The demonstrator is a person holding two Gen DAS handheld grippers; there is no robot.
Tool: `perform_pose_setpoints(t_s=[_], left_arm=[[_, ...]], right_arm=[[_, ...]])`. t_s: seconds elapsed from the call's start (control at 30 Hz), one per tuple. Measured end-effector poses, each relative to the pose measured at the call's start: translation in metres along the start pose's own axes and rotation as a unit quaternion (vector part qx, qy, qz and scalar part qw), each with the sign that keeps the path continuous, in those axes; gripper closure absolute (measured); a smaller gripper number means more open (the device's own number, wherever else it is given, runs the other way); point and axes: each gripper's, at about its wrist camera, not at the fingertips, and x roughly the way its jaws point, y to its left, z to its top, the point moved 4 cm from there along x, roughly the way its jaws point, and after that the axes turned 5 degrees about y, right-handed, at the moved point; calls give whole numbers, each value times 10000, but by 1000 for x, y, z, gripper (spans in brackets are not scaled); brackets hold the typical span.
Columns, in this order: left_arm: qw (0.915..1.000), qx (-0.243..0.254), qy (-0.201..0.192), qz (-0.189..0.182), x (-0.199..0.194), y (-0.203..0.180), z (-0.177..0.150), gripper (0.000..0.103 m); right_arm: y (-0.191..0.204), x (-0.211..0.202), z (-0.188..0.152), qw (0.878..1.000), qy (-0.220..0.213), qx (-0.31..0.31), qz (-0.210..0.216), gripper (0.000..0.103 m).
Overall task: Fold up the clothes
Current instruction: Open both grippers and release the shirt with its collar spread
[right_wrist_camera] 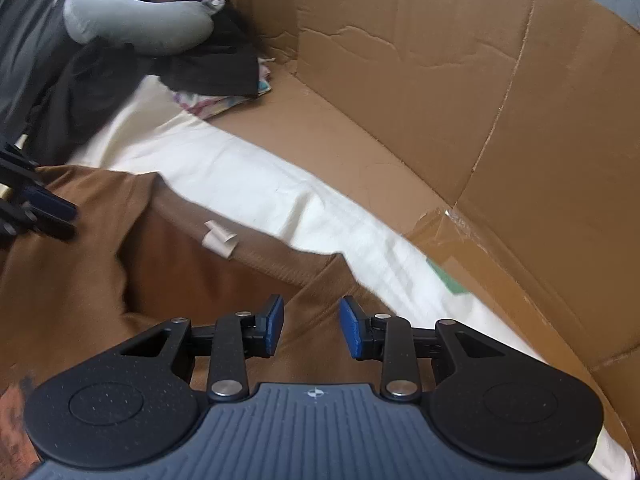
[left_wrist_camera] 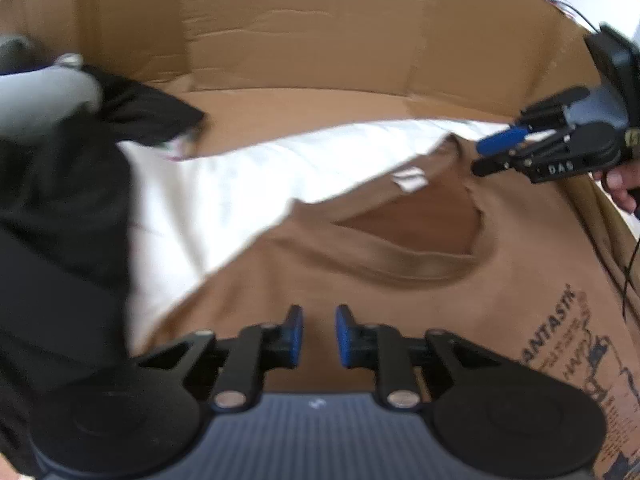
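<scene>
A brown T-shirt [left_wrist_camera: 360, 280] lies spread on a white sheet [left_wrist_camera: 224, 196] inside a cardboard enclosure [right_wrist_camera: 400, 60], neckline toward the far side. The left gripper [left_wrist_camera: 319, 336] hovers over the shirt's body, jaws slightly parted and empty. The right gripper [right_wrist_camera: 311, 326] stands open over the shoulder seam, holding nothing.

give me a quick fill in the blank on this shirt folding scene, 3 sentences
1. The brown shirt lies on a ____ sheet.
2. The walls around the sheet are made of ____.
3. Nothing is held between the pads of the left claw or the right claw: both are ____.

Missing words: white; cardboard; open
</scene>
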Motion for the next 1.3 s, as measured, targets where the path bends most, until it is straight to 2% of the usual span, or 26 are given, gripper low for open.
perform_pose_setpoints(t_s=[0.07, 0.13, 0.17, 0.27, 0.47, 0.57, 0.77, 0.8, 0.87, 1.0, 1.07, 1.3], left_arm=[[9999, 31, 35, -115, 3, -11, -2, 64], [9998, 81, 26, -188, 8, -22, -1, 52], [9997, 123, 16, -205, 12, -28, 0, 51], [9995, 210, 4, -219, 22, -43, 2, 51], [9992, 378, -93, 43, 37, -58, 5, 53], [9995, 275, -152, 98, 44, -57, 10, 53], [9990, 193, -352, 185, 48, -56, 14, 54], [9989, 158, -396, 198, 48, -56, 15, 55], [9985, 69, -482, 256, 48, -55, 18, 63], [9985, -159, -465, 257, 48, -53, 27, 66], [9985, -218, -446, 245, 42, -52, 30, 72], [9975, -453, -548, 54, 10, -53, 38, 72]], right_arm=[[6, -8, -7, 10000, 52, -25, 77, 62], [18, -12, -16, 9998, 111, -37, 141, 52], [24, -14, -20, 9997, 140, -43, 173, 49], [42, -18, -33, 9995, 189, -65, 252, 49], [67, -1, -49, 9997, 162, -156, -51, 49], [70, 10, -43, 9996, 63, -99, -263, 50], [61, 21, -29, 9990, -94, 285, -334, 49], [60, 21, -27, 9988, -122, 333, -345, 49], [59, 22, -24, 9985, -112, 371, -377, 49], [57, 21, -17, 9981, -88, 444, -411, 50], [55, 8, -16, 9986, -105, 427, -306, 50], [25, -75, -30, 9988, -254, 315, -271, 50]])
